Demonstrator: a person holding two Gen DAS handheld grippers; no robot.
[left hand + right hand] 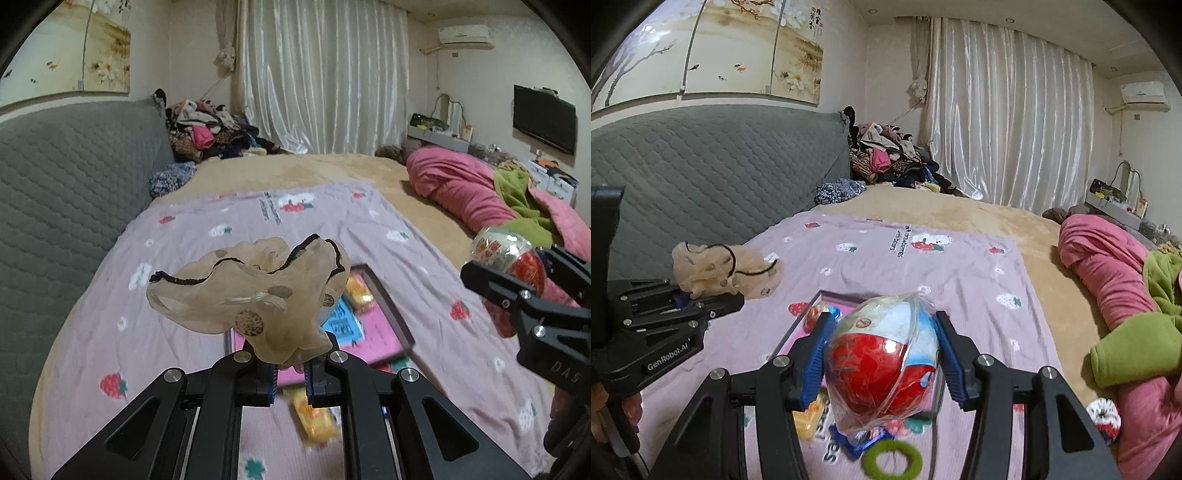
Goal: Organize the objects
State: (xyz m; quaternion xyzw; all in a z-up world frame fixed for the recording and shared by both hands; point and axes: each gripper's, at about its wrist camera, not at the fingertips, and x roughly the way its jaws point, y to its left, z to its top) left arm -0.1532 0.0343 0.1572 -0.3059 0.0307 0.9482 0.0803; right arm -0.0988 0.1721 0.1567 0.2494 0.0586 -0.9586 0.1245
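Note:
My left gripper point(290, 384) is shut on a beige sheer scrunchie point(251, 291) with black trim and spots, held above the bed. It also shows at the left of the right wrist view point(726, 275). My right gripper point(882, 363) is shut on a red and white plastic-wrapped toy egg point(882, 360), also seen at the right of the left wrist view point(508, 258). Below both lies a shallow box point(397, 321) with a pink inside, holding a blue card point(341, 321) and a yellow packet point(358, 290).
A lilac strawberry-print blanket point(314, 218) covers the bed. A yellow snack packet point(316, 419), a green hair tie point(892, 459) and a blue wrapper point(855, 441) lie near the box. A pink and green quilt point(1123, 288) is heaped on the right, a grey headboard point(70, 192) on the left.

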